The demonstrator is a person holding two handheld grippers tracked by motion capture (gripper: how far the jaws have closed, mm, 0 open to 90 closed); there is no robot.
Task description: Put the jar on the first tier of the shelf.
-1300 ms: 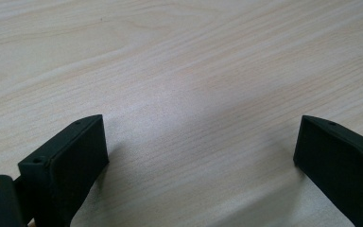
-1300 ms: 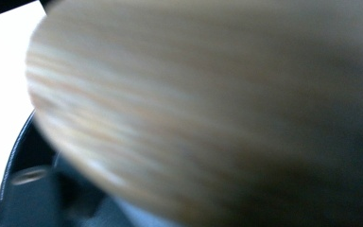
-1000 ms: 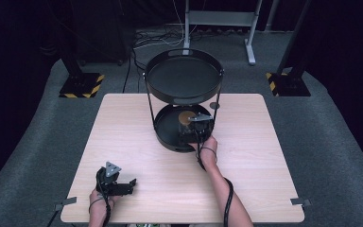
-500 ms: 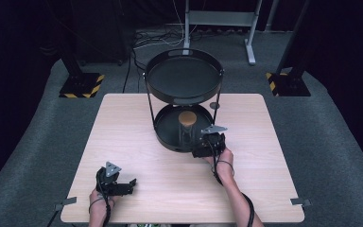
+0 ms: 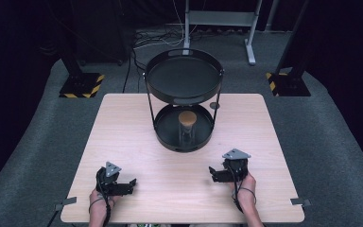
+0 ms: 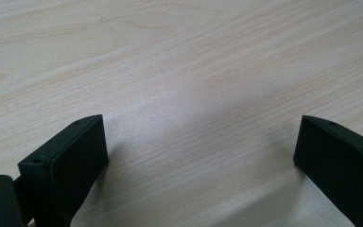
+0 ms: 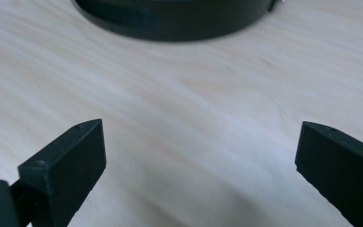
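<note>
A black two-tier round tray stand (image 5: 184, 78) rises at the table's far middle. A glass jar with a cork lid (image 5: 187, 124) stands upright in its lower tray (image 5: 163, 130). My right gripper (image 5: 213, 173) rests near the front right of the table, open, nothing between its jaws; the lower tray's rim (image 7: 179, 23) shows ahead of it. My left gripper (image 5: 131, 185) lies at the front left, open, over bare wood.
The light wooden table (image 5: 123, 137) has free room on both sides of the stand. A small round disc (image 5: 214, 105) lies behind the stand's right leg. Dark carpet, cables and black-yellow stand bases (image 5: 80, 85) surround the table.
My right gripper has drawn back from the lower tray, where the jar now stands alone, to the table's front right. The left gripper has not moved.
</note>
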